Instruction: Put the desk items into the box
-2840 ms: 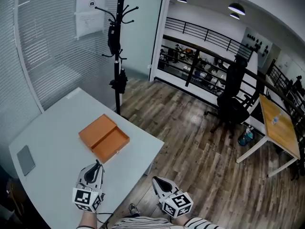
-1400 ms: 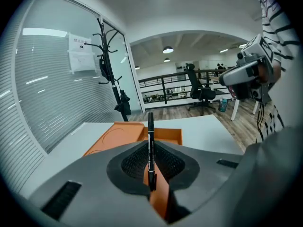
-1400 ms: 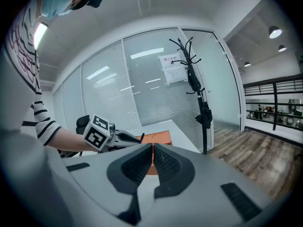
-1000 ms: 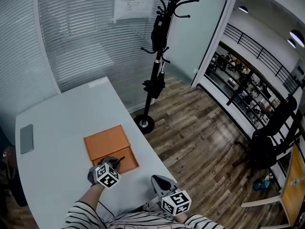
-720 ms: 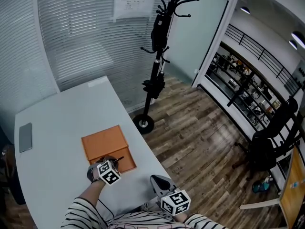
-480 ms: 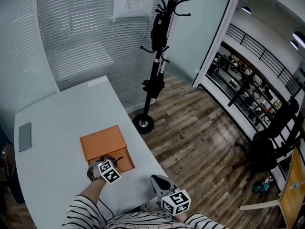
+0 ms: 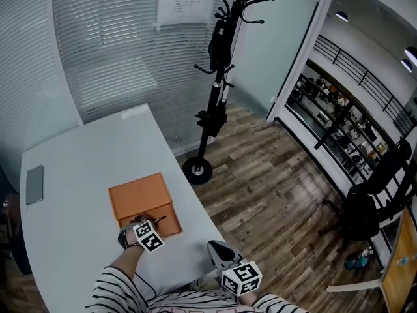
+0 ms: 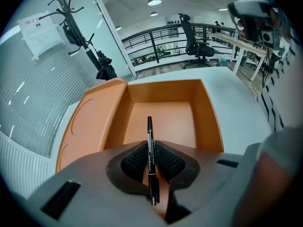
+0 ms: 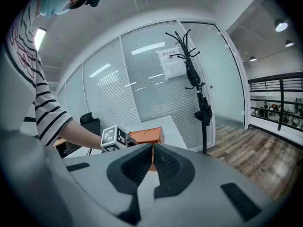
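Observation:
An open orange box (image 7: 142, 196) lies near the right edge of the white table (image 7: 85, 152), its lid folded back. My left gripper (image 7: 139, 223) hovers at the box's near edge, shut on a thin black pen (image 8: 150, 151) that points forward over the empty compartment (image 8: 161, 119). In the left gripper view the lid (image 8: 87, 122) lies at the left. My right gripper (image 7: 223, 253) hangs off the table's near-right corner, above the floor. Its jaws (image 9: 152, 146) are shut with nothing between them, and the orange box (image 9: 146, 135) shows beyond them.
A dark phone (image 7: 34, 184) lies at the table's far left edge. A black coat stand (image 7: 215, 77) rises beyond the table's right side on wood floor. A blinds-covered glass wall (image 7: 98, 51) runs behind the table. Black office chairs (image 7: 374, 201) stand far right.
Since 2.8 s ago my left gripper has moved up to the box and now holds the pen. Over the last second it has stayed at the near edge. The right gripper has not moved.

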